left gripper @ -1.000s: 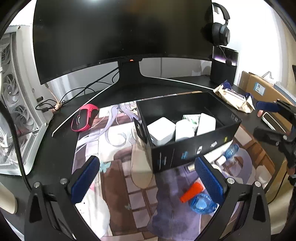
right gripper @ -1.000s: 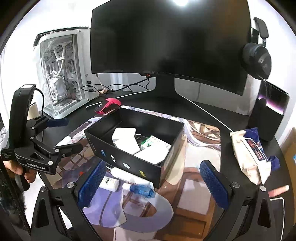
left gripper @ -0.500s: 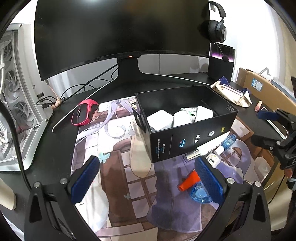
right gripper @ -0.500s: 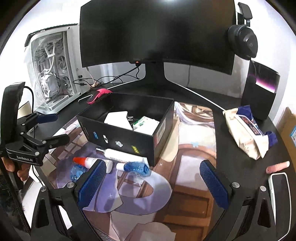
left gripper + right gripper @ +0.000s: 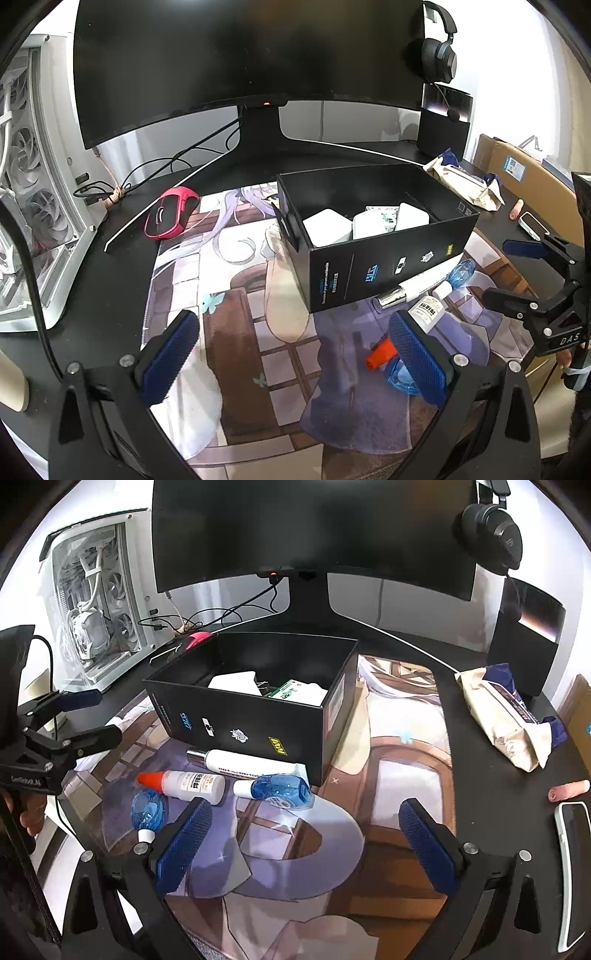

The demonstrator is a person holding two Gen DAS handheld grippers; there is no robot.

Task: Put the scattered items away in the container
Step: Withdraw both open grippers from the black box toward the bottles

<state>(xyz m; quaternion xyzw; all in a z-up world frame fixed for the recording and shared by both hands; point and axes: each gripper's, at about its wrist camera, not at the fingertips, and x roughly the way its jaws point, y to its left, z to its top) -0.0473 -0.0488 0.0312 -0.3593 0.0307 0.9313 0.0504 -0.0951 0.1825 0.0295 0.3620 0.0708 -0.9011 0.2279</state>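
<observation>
Both views have been pulled back from the black box [image 5: 240,716]. Both hand-held grippers, left [image 5: 295,354] and right [image 5: 306,845], are held apart, empty. Orange-capped bottle [image 5: 184,781] lies before the box: light, rigid, slippery; best taken mid-body.

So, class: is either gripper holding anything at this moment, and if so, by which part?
Nothing is held. The left gripper and right gripper are both open and empty, above the desk mat.
</observation>
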